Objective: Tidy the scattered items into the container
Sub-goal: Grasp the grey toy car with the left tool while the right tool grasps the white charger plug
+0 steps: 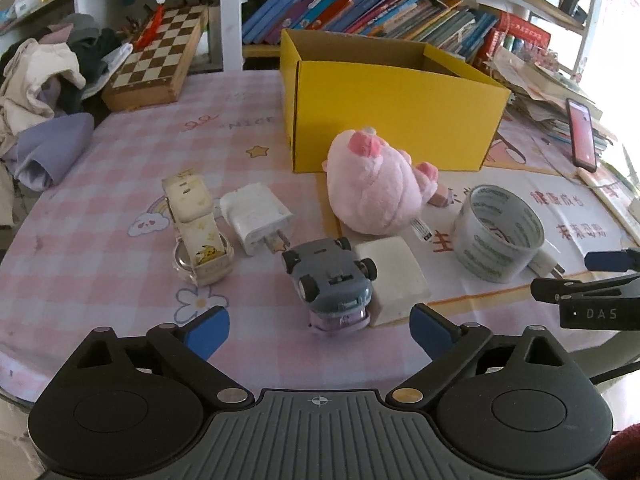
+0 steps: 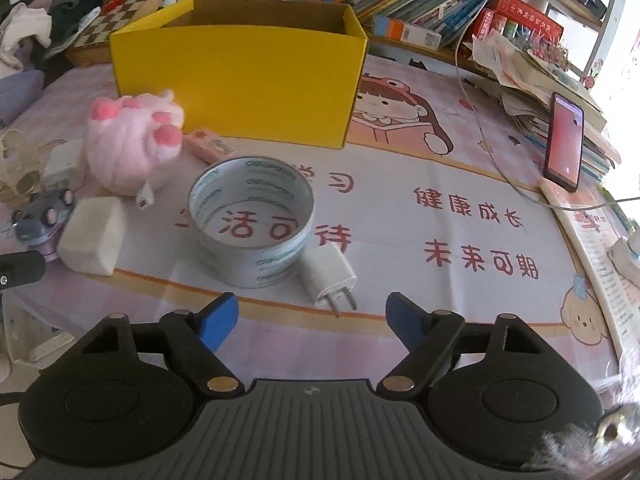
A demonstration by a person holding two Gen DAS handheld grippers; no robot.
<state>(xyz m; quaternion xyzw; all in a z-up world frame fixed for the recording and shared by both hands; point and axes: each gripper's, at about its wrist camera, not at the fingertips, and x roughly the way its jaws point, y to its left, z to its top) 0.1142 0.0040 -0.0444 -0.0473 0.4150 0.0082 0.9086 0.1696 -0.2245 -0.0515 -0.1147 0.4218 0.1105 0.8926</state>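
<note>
The task looks barely begun. The yellow cardboard box (image 1: 394,120) stands upper centre of the frame, while toy car (image 1: 330,280), plush toy (image 1: 374,188) and tape roll (image 2: 252,222) lie outside it. The left gripper (image 1: 320,330) and right gripper (image 2: 312,322) are both spread, holding nothing.
</note>
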